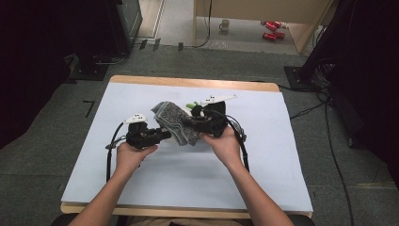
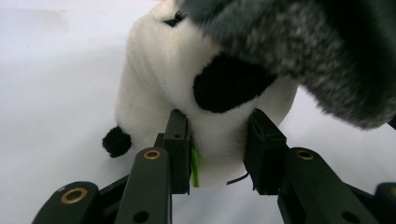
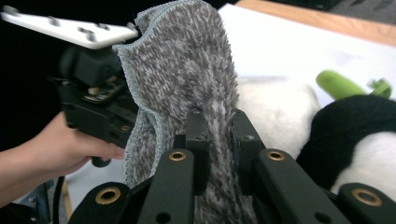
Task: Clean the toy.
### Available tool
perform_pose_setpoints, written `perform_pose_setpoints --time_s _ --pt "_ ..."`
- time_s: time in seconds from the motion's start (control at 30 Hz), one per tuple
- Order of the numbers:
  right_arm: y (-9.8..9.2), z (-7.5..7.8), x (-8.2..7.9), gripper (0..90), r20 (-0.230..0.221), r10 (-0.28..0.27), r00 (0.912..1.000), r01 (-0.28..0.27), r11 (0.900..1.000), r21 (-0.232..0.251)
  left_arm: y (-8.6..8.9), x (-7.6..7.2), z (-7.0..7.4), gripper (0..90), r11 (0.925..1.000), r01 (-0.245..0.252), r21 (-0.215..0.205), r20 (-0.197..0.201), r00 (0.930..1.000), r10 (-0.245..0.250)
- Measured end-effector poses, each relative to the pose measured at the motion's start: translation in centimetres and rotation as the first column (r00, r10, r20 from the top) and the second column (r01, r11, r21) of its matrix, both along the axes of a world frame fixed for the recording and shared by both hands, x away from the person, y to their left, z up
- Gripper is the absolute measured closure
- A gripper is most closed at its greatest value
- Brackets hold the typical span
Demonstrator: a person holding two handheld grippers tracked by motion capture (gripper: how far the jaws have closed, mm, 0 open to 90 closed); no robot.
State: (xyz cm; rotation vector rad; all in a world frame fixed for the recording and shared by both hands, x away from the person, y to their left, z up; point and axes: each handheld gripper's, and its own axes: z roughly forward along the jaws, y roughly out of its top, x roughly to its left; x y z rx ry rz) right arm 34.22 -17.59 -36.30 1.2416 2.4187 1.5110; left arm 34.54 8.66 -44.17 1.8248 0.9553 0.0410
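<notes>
The left gripper (image 2: 218,154) has its jaws pressed on the panda (image 2: 187,84), near the table (image 1: 141,188) middle. The right gripper (image 3: 217,144) is clamped tightly on the grey cloth (image 3: 187,74), which hangs over the panda at 1 o'clock.

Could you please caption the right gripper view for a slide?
Right gripper pinching a grey fuzzy cloth beside a plush panda.

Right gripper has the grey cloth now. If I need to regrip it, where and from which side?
Take the grey cloth at its free stitched edge, coming from above: that edge stands up clear of the panda plush. Lower down, the right gripper already pinches a bunched fold.
</notes>
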Motion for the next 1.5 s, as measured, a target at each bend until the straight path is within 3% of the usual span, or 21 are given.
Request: perform_pose_setpoints --time_s 0.17,0.3,0.37,0.5,0.93,1.5 --pt "-0.4 -1.6 0.8 81.1 -0.020 -0.037 0.9991 0.036 0.999 -0.023 0.0 0.1 -0.1 65.6 1.0000 -0.001 0.005 -0.003 1.0000 0.001" --pt "-1.3 -1.8 1.2 81.2 0.008 -0.078 0.9969 0.079 0.993 -0.086 0.2 0.3 -0.2 65.7 0.9999 -0.009 0.005 -0.018 0.9998 0.009" --pt "-2.0 -2.0 1.5 81.2 0.001 -0.104 0.9946 0.103 0.989 -0.103 0.5 0.5 -0.3 65.7 1.0000 -0.004 0.006 -0.021 0.9998 0.004" --pt "-3.3 -2.2 1.9 81.1 -0.033 -0.117 0.9926 0.114 0.991 -0.067 0.4 0.5 -0.3 65.6 1.0000 -0.003 0.000 -0.016 0.9999 0.003" --pt "-5.6 -1.6 2.3 81.1 -0.025 -0.151 0.9882 0.149 0.987 -0.060 1.0 1.1 -0.5 65.6 0.9999 -0.010 -0.013 -0.038 0.9992 0.009" --pt "-10.6 -1.7 3.0 81.3 -0.036 -0.274 0.9610 0.273 0.961 -0.033 1.2 1.3 -0.6 65.7 0.9998 -0.013 -0.013 -0.041 0.9991 0.013"
